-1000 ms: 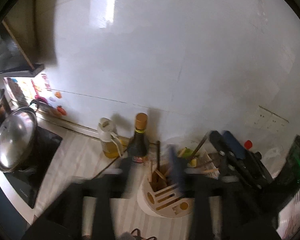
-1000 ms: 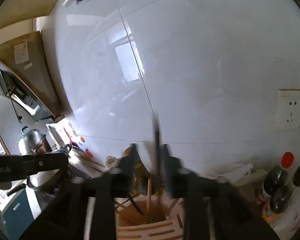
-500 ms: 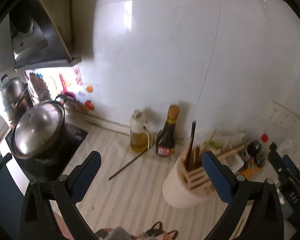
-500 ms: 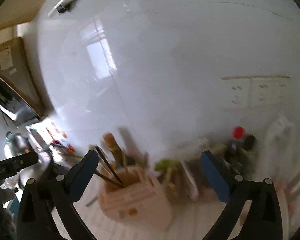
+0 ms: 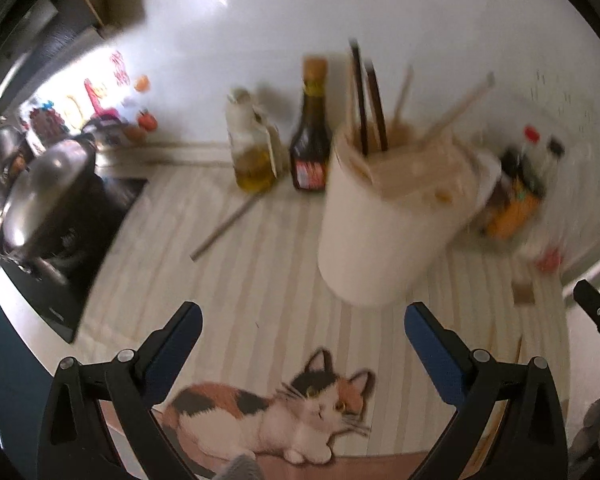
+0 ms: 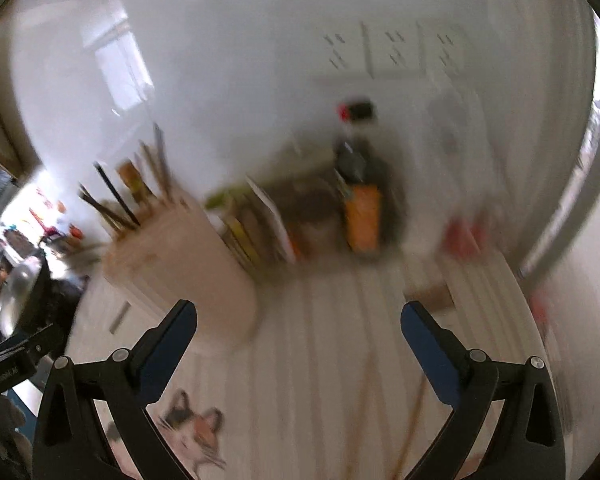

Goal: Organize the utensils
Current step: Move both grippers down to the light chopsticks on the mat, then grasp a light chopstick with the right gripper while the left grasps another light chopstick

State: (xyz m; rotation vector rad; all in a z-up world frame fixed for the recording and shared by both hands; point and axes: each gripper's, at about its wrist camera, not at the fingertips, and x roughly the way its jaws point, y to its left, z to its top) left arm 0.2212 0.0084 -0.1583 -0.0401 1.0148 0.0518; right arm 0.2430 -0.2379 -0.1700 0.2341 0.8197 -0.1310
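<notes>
On the striped table (image 5: 268, 280), a thin wooden chopstick (image 5: 228, 224) lies at ten o'clock of the white utensil holder (image 5: 384, 232). It looks light, stiff and slippery, so pinch it mid-shaft; your left gripper (image 5: 302, 334) and right gripper (image 6: 298, 330) are both wide open, empty.

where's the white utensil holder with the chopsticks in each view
Left wrist view: the white cylindrical utensil holder stands right of centre, just right of the dark brown sauce bottle.
Right wrist view: the same holder sits left of centre, blurred, above the left finger of the claw.
Shared landmark: the calico cat picture on the striped mat, bottom centre in the left view, bottom left in the right view.
</notes>
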